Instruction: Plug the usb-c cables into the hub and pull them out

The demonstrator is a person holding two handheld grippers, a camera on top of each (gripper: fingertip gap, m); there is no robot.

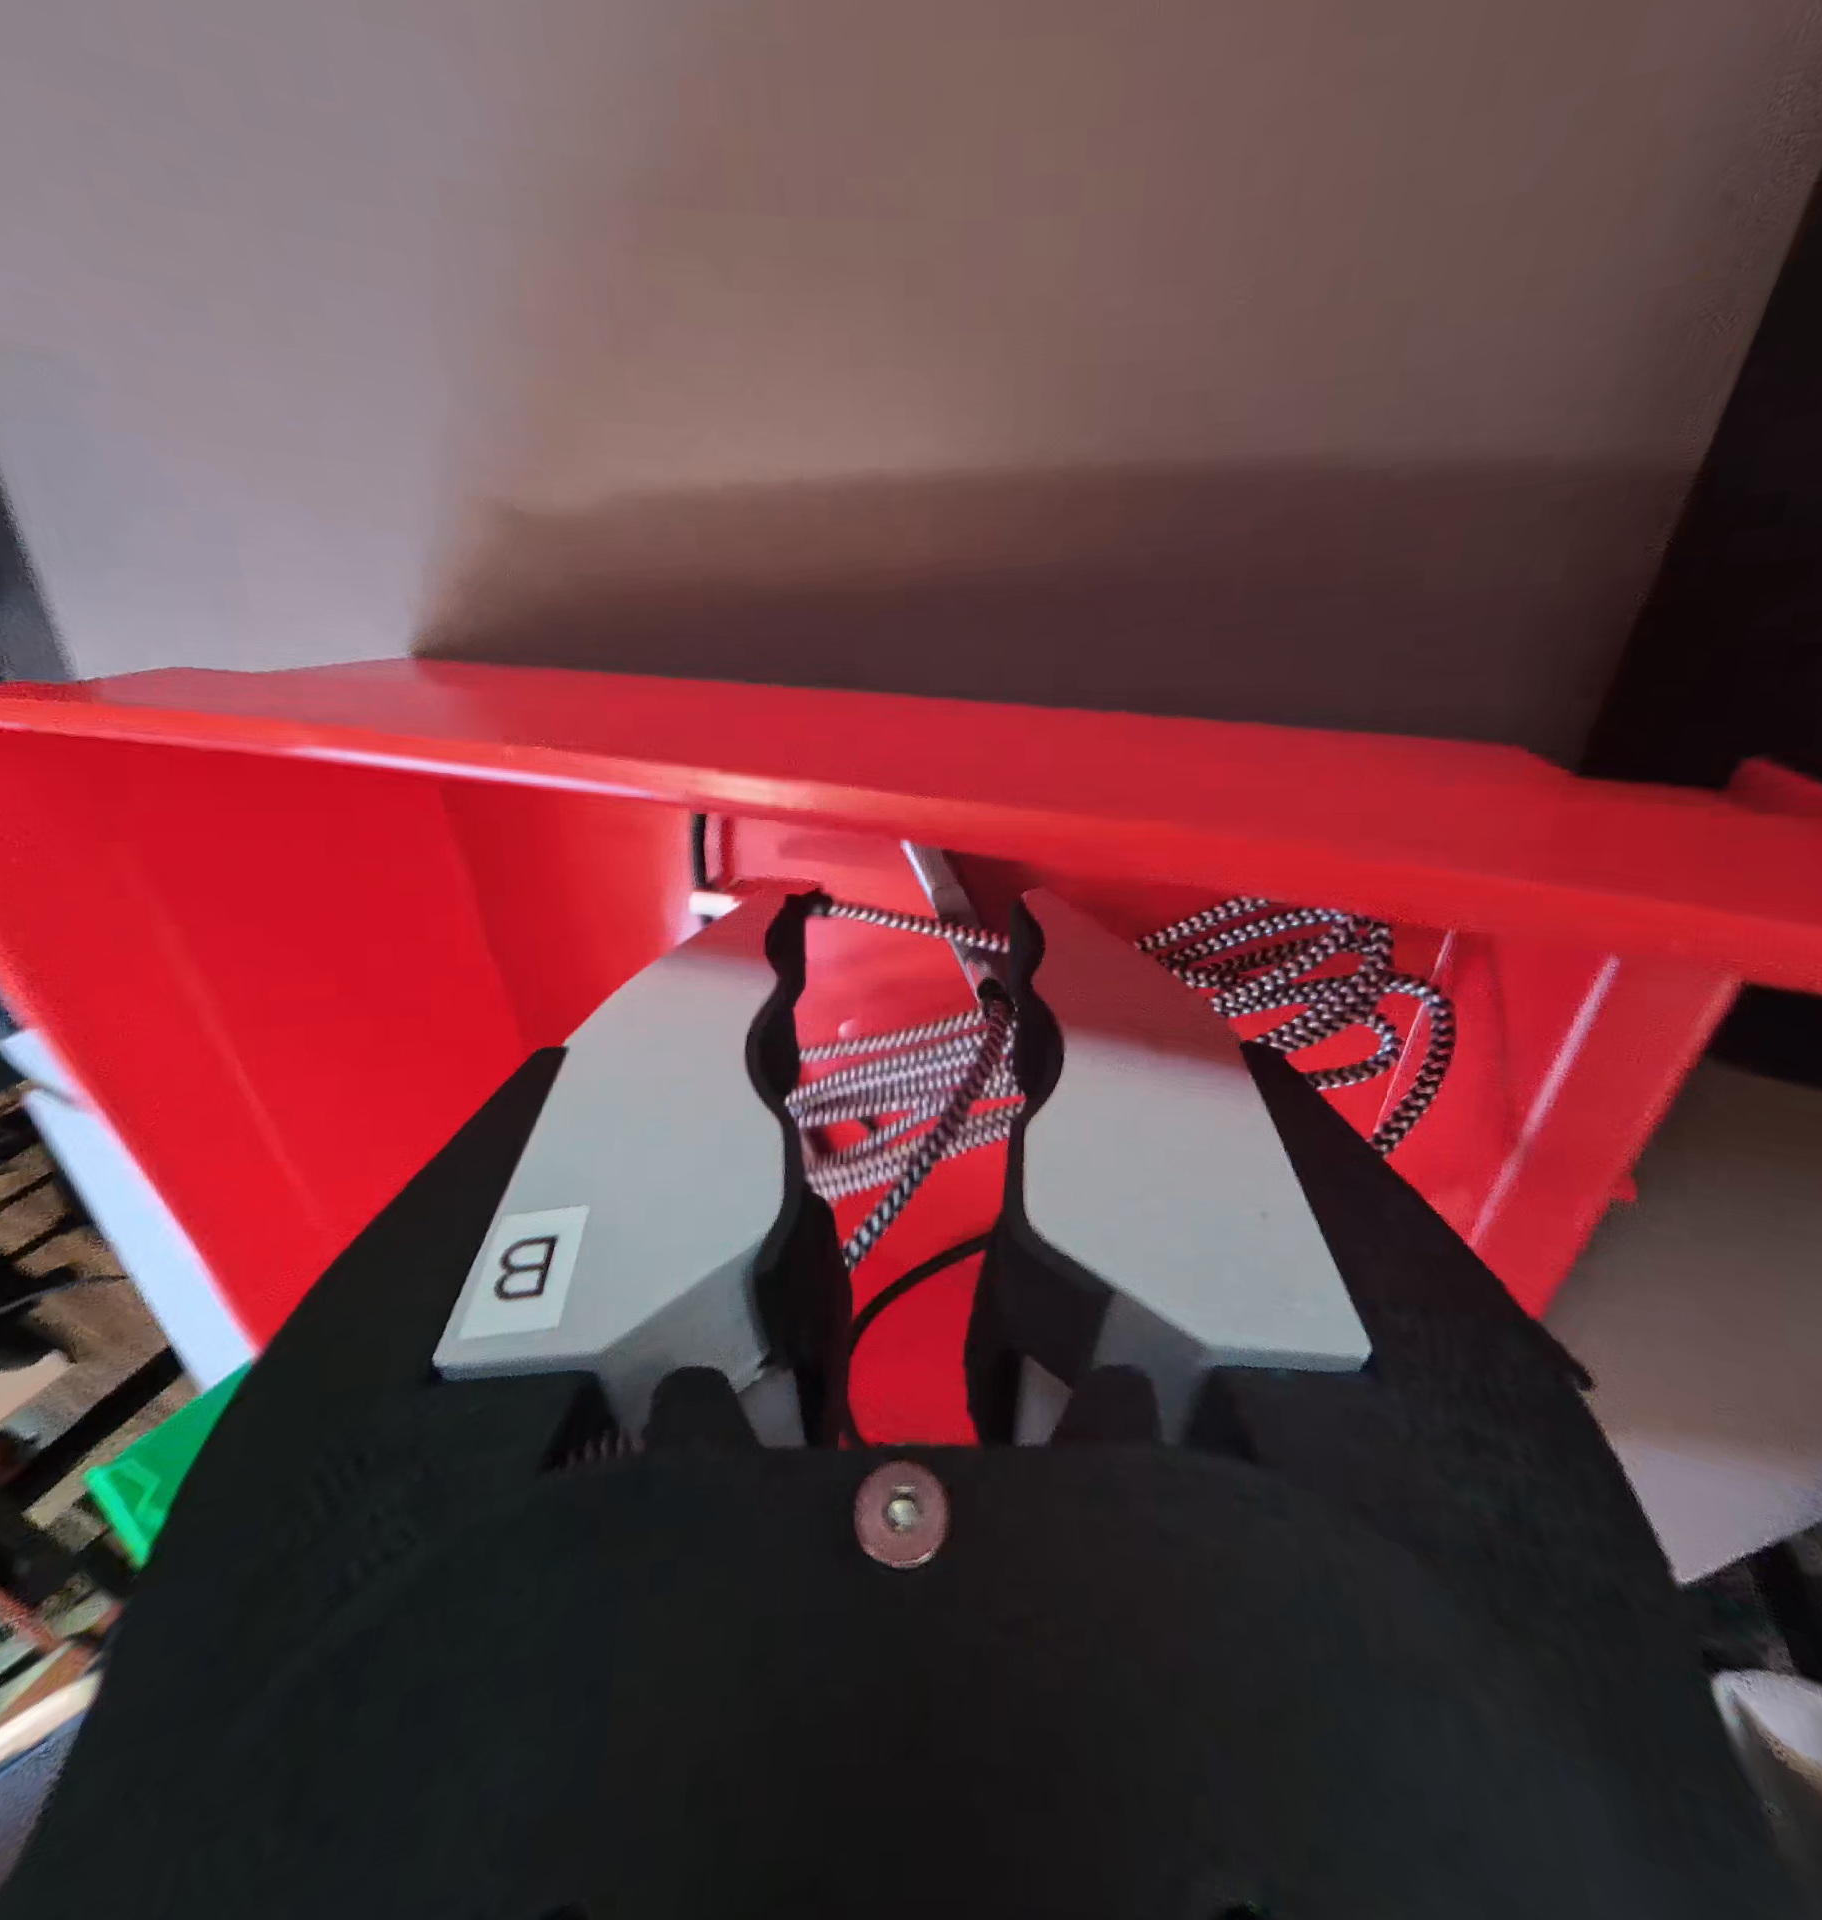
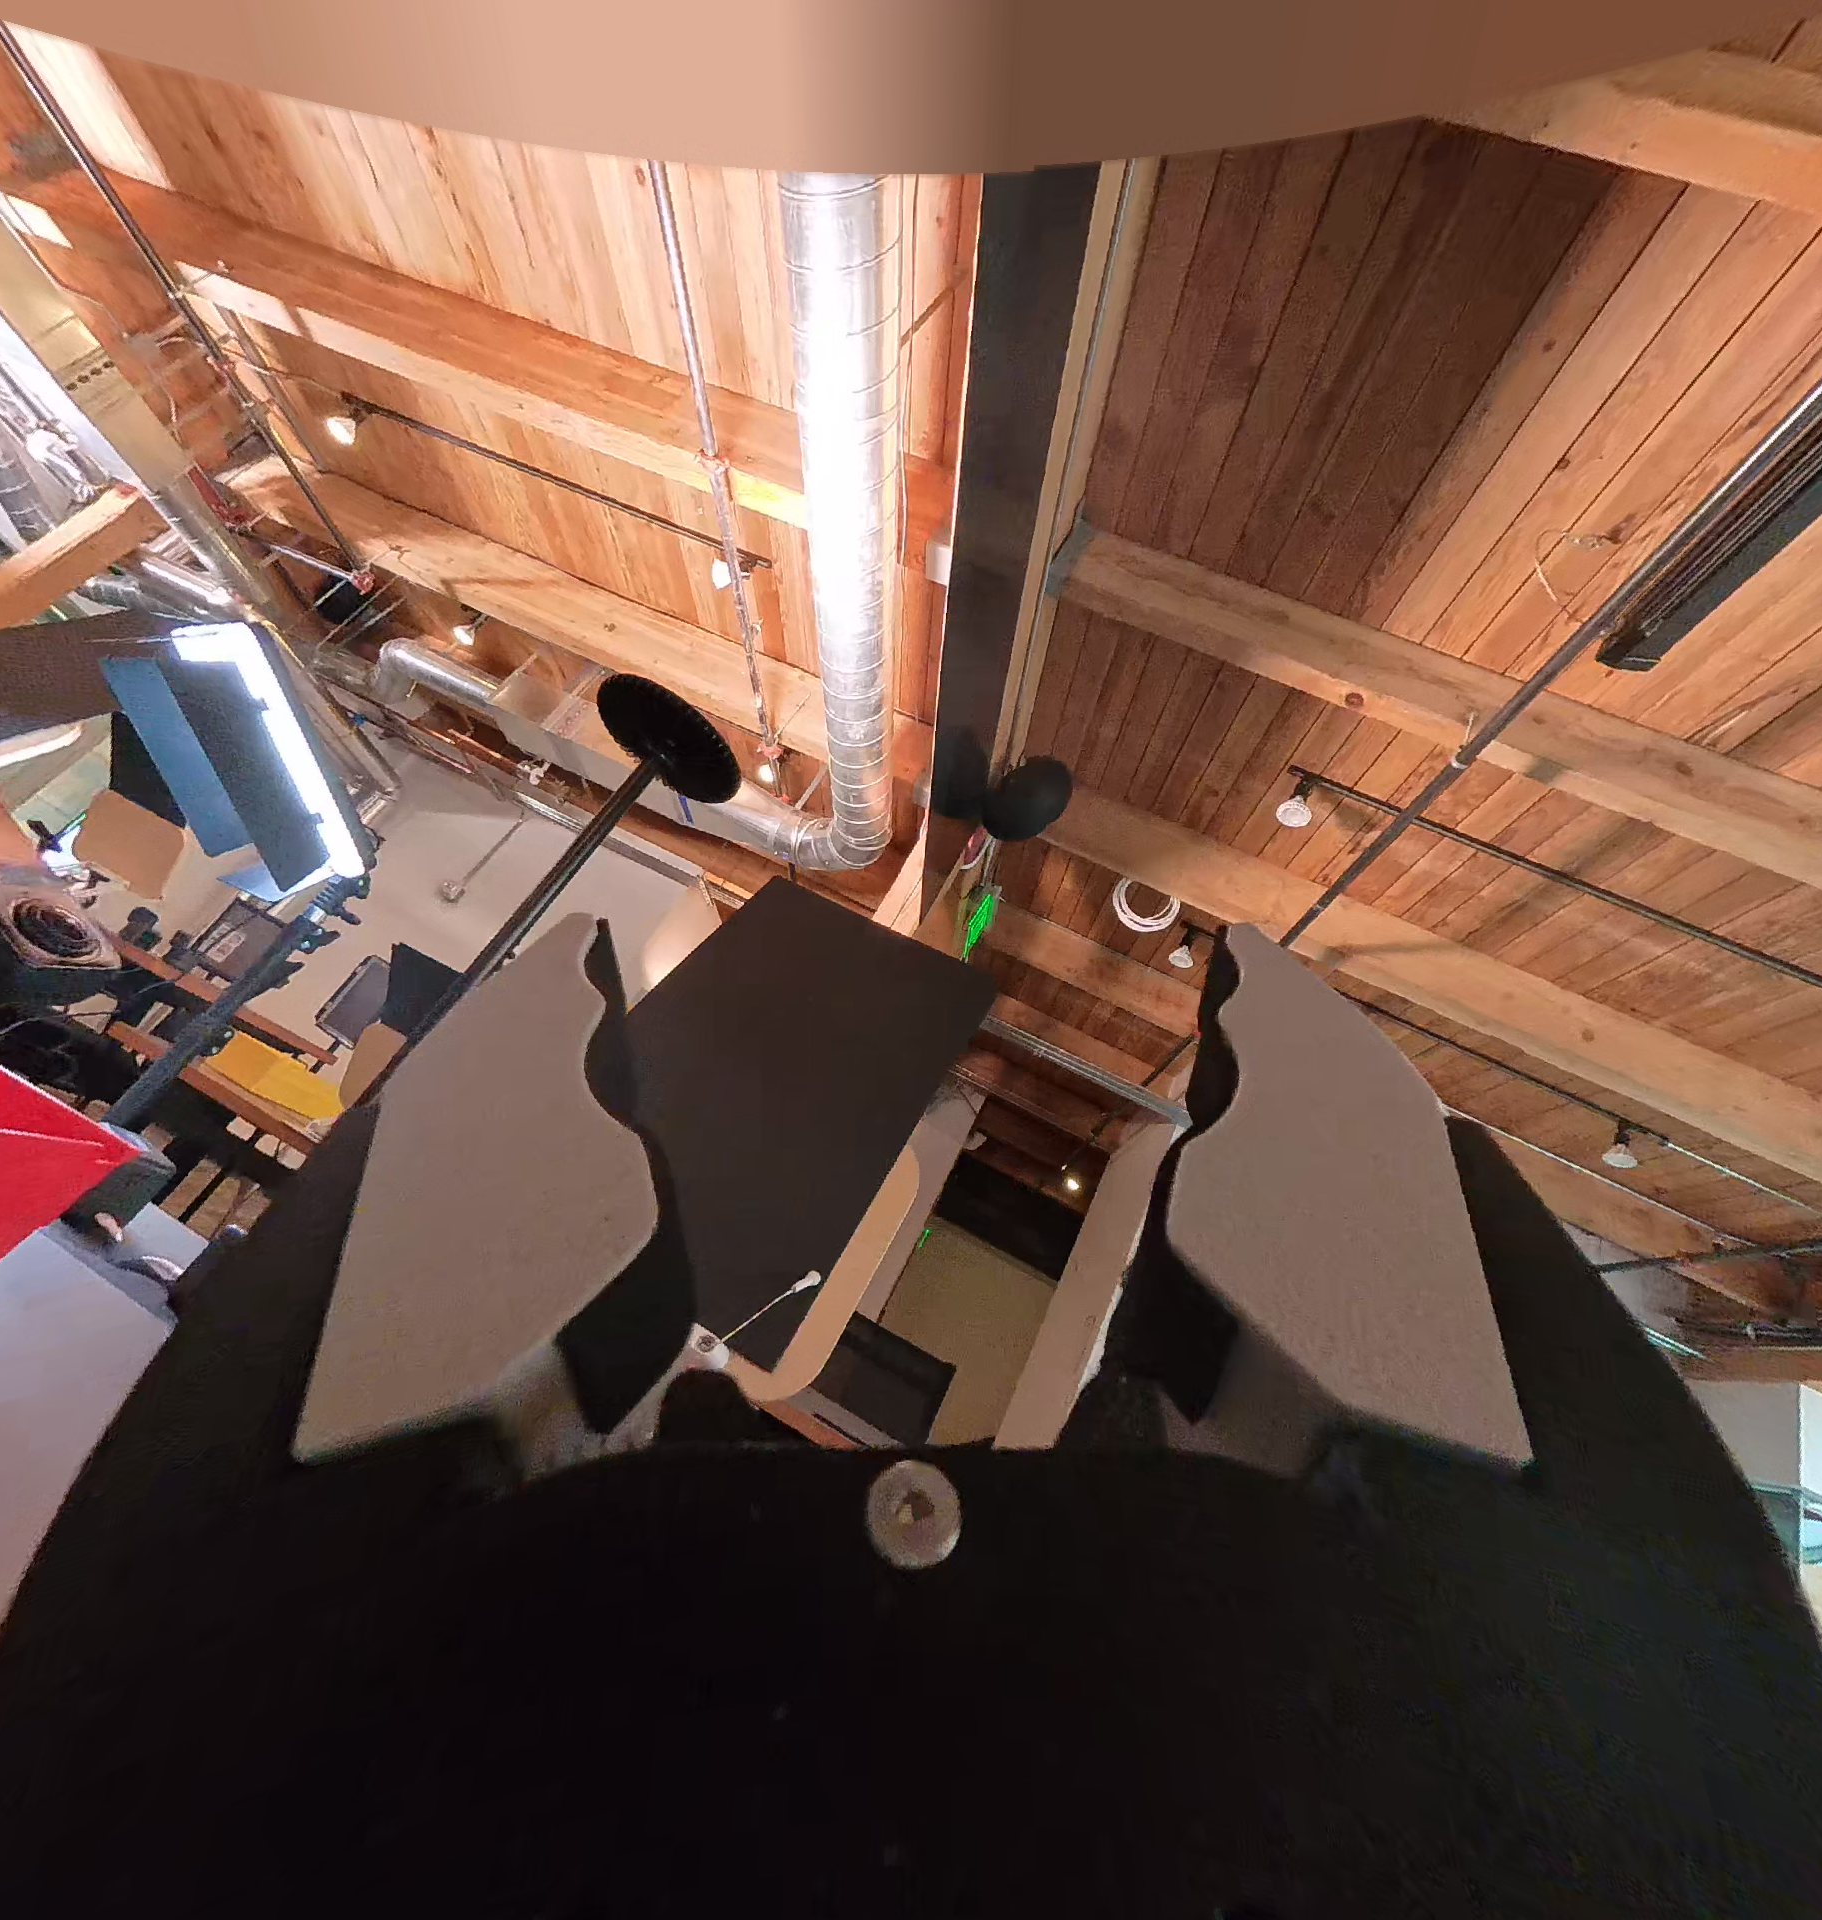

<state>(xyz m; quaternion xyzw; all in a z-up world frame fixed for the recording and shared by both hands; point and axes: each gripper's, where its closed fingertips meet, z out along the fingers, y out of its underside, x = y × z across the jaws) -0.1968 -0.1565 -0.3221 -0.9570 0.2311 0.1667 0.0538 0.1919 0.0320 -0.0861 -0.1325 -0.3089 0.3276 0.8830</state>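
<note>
Left wrist view. The left tool [image 1: 912,940] points down into a red bin [image 1: 263,935]. Its jaws stand apart with a narrow gap and clamp nothing. The braided cables [image 1: 1291,987] lie coiled on the bin floor, part of them between and below the fingers, the rest to the right under the bin's rim. A metal plug end [image 1: 954,909] shows just beyond the fingertips, close to the right finger; contact cannot be confirmed. A thin black cord [image 1: 886,1299] runs along the bin floor nearer the camera. A green object [image 1: 148,1475] sits at lower left, outside the bin. The hub is not visible in this view.

Judgement: the step in hand is the pick-up of a cable from the bin; plugging has not begun. The next move calls for lowering the tool so that the plug end or the cable just behind it sits between the fingers, then closing. The overhanging rim limits the approach angle, and the overlapping coils may come up together or snag.

Right wrist view. The right tool [image 2: 912,987] points upward at a wooden ceiling [image 2: 1406,416] with a metal duct [image 2: 845,520]. Its jaws stand wide apart and hold nothing. A light panel [image 2: 252,758] and a corner of the red bin show at left. Neither cables nor hub appear here. This tool must be brought down to the bench before it can assist.
</note>
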